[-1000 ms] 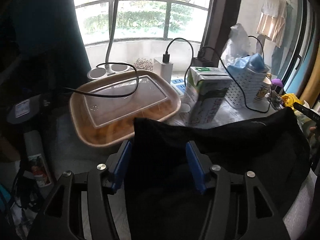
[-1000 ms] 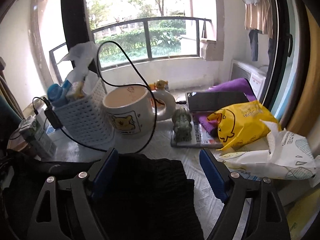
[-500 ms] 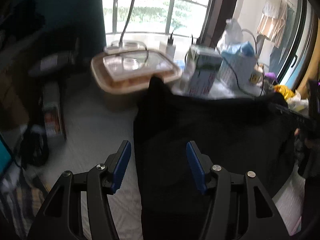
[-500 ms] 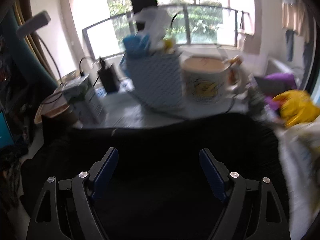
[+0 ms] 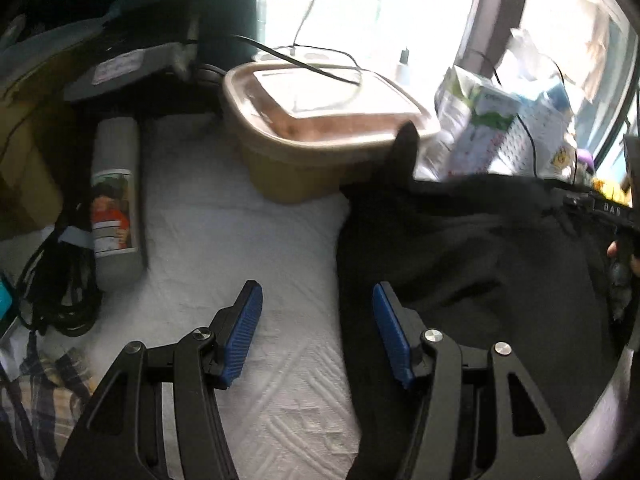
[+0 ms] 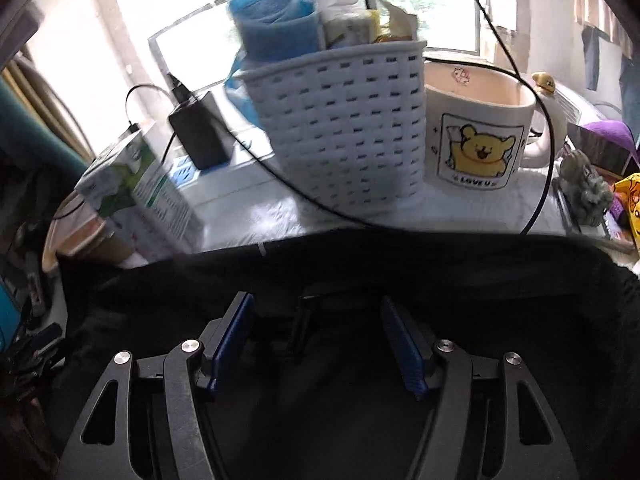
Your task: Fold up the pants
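The black pants (image 5: 460,248) lie spread on a white quilted surface (image 5: 240,232). One dark corner of them pokes up against a brown container. My left gripper (image 5: 316,312) hovers over the pants' left edge. Its blue pads stand apart, with bare quilt and a strip of cloth between them, and nothing is pinched. My right gripper (image 6: 316,320) hangs over the middle of the pants (image 6: 400,272) near a belt loop. Its jaws are closing, with cloth below the gap, and the pads are clear of it. The right gripper (image 5: 600,208) and a hand also show at the right edge of the left wrist view.
Along the far edge stand a brown lidded container (image 5: 320,120), a green-and-white carton (image 6: 136,184), a white woven basket (image 6: 344,128) and a bear mug (image 6: 476,136), with a black cable draped over them. A grey can (image 5: 114,200), coiled black cables (image 5: 60,288) and plaid cloth (image 5: 40,392) lie on the left.
Both grippers came down and back toward me. The pants now lie spread flat. Cloth that filled the left gripper's gap sits mostly to its right. The right jaws have narrowed.
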Available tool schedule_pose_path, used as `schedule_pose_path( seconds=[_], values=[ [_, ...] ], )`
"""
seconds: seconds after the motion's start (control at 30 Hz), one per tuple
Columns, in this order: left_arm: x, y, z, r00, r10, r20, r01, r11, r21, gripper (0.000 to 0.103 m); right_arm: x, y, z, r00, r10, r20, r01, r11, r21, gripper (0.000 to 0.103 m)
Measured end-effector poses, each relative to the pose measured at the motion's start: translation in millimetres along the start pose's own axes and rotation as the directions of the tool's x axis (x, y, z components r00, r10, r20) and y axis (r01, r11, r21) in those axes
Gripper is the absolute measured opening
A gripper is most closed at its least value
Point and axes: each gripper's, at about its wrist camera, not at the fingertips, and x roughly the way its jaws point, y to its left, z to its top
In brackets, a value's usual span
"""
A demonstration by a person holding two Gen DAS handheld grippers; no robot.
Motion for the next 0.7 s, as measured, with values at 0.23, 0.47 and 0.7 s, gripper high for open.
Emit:
schedule_pose_path(
  seconds=[0.23,0.47,0.7],
  values=[
    [-47,-10,-6,0.995,-0.07,0.073,0.068,0.997,0.02,0.057,-55,-2,-9,0.995,-0.027,0.094,0.03,0.999,-0.028,0.068],
    [-62,-62,-42,0.983,-0.184,0.03,0.178,0.974,0.141,0.057,-83,5,-66,0.995,-0.067,0.069,0.075,0.989,-0.124,0.069],
    [-40,-81,-77,0.992,-0.124,-0.031,0.128,0.966,0.224,0.058,-87,-11,-129,0.99,-0.139,-0.007,0.137,0.979,-0.149,0.071]
  ],
)
